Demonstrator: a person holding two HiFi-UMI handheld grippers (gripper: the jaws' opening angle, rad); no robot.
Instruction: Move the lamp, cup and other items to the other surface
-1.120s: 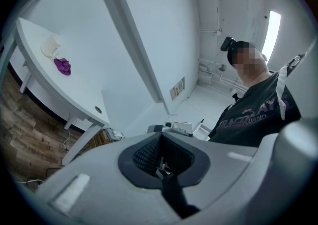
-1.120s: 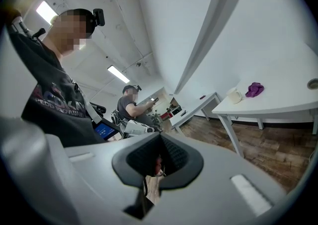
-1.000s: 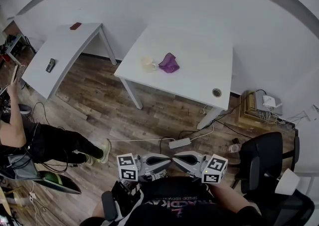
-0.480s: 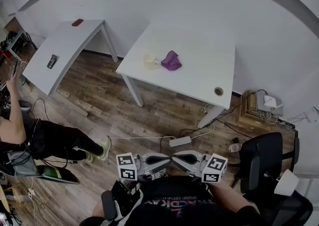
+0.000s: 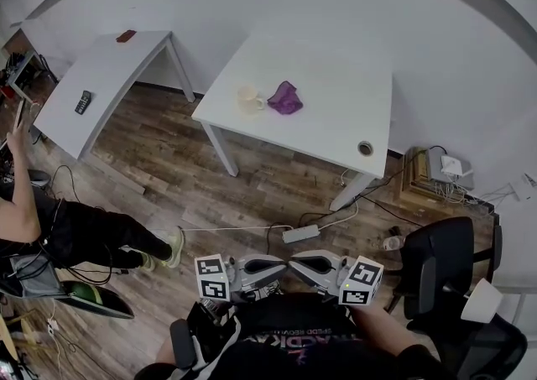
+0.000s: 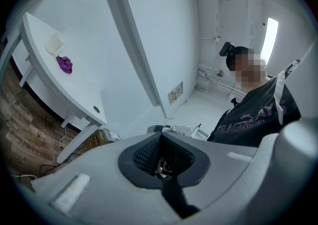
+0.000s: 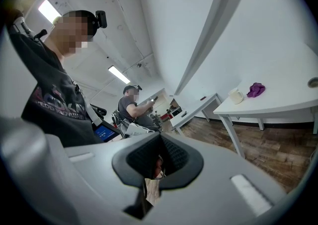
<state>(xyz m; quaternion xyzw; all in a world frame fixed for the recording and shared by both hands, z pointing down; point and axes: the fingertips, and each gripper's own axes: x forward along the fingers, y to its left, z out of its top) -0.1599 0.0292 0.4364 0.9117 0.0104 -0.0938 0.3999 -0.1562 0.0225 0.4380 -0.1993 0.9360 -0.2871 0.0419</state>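
The left tongs (image 5: 279, 268) and right tongs (image 5: 297, 265) are hovering low by the person's body, tips facing each other, each pair pressed together on nothing. The cream cup (image 5: 248, 100) is sitting on the far white table (image 5: 336, 131), just beside a purple cloth (image 5: 285, 98), well apart from both tongs.

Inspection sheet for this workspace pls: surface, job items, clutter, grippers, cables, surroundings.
Surface: near white table, mostly bare, with a cable hole; second white table to its left.
Job's things: cream cup and purple cloth side by side on the near table; no lamp made out.
Clutter: remote and small dark red item on the second table.
Grippers: left gripper and right gripper both shut, empty, held low by the body.
Cables: power strip and loose cables on the floor.
Surroundings: wood floor, seated person, black chair.
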